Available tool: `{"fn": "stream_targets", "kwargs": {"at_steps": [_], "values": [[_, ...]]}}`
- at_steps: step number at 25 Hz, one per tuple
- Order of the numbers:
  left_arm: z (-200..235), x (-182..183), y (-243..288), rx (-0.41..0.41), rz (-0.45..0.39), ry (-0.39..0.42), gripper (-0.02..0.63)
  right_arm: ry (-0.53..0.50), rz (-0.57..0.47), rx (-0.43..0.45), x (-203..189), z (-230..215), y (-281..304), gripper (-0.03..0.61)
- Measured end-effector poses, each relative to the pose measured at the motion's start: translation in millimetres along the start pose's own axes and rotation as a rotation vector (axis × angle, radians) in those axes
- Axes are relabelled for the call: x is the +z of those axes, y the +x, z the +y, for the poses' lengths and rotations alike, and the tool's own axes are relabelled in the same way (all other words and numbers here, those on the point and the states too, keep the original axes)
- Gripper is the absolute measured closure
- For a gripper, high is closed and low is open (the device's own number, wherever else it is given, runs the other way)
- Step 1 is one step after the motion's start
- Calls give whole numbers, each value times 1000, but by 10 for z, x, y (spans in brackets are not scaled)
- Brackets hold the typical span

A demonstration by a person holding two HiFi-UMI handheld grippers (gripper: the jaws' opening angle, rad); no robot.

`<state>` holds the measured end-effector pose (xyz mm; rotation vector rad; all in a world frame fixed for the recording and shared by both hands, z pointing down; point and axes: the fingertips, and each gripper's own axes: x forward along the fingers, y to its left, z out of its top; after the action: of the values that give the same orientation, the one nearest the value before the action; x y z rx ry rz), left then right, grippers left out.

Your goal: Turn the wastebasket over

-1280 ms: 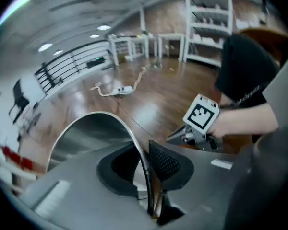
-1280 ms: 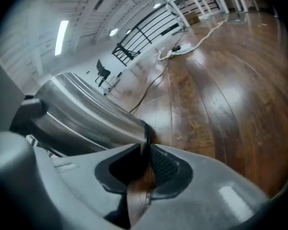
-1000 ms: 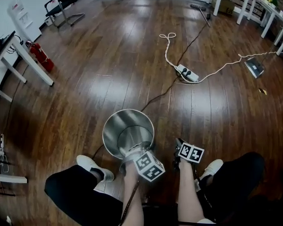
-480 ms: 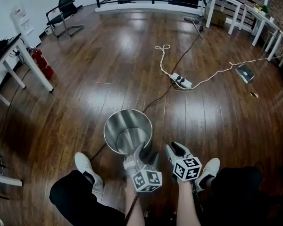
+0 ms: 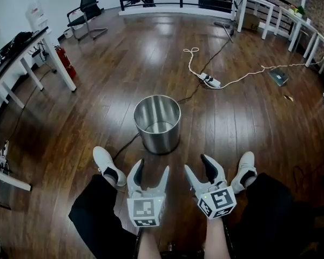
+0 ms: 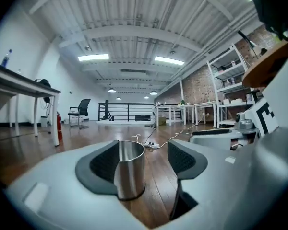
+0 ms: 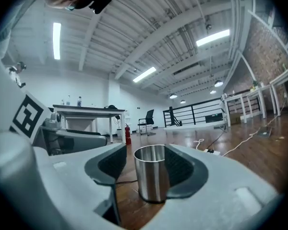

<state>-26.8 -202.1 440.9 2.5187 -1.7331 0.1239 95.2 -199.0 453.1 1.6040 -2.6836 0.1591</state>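
1. The round, polished steel wastebasket stands upright on the dark wooden plank floor. Its open mouth faces up and it looks empty.
2. The left gripper hangs on the near side of the wastebasket, well apart from it. Its jaws are spread wide with nothing between them, and the wastebasket only shows through the gap, farther off.
3. The right gripper is held beside it, equally clear of the wastebasket. Its jaws are opening and grip nothing.
4. A thin dark cable runs right by the wastebasket's base; whether it passes beneath, I cannot tell. The person's white shoes sit near the wastebasket, on its near side.
5. What could go wrong:
   - The smooth, thin wall likely gives little purchase, so a one-sided pinch on the rim could slip mid-tip and let the wastebasket roll or clatter.
   - If it is turned toward the cable, the rim may land on the cable and sit rocking.
   - A shifting shoe could nudge the wastebasket before either gripper reaches it.
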Motion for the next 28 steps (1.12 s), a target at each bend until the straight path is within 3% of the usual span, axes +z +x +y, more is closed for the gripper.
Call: {"fn": "stream_targets", "kwargs": {"at_steps": [3, 6, 10, 15, 18, 23, 28], "values": [[66, 211, -653, 35, -59, -80, 264, -117, -10, -14, 162, 385, -478, 289], [-16, 322, -1195, 43, -103, -62, 240, -133, -36, -46, 310, 629, -919, 242], [-192, 435, -1754, 37, -143, -27, 206, -130, -60, -112, 483, 830, -1464, 237], [-202, 582, -2330, 73, -200, 5, 217, -161, -9, -136, 554, 1182, -1874, 238], [-186, 592, -2529, 108, -206, 78, 261, -176, 12, -117, 640, 1370, -1953, 239], [-151, 900, -2675, 122, -277, 42, 261, -200, -88, -124, 1061, 1474, -2008, 239], [-194, 831, -2691, 118, -280, 37, 261, -208, -138, -125, 1107, 1523, -2080, 239]]}}
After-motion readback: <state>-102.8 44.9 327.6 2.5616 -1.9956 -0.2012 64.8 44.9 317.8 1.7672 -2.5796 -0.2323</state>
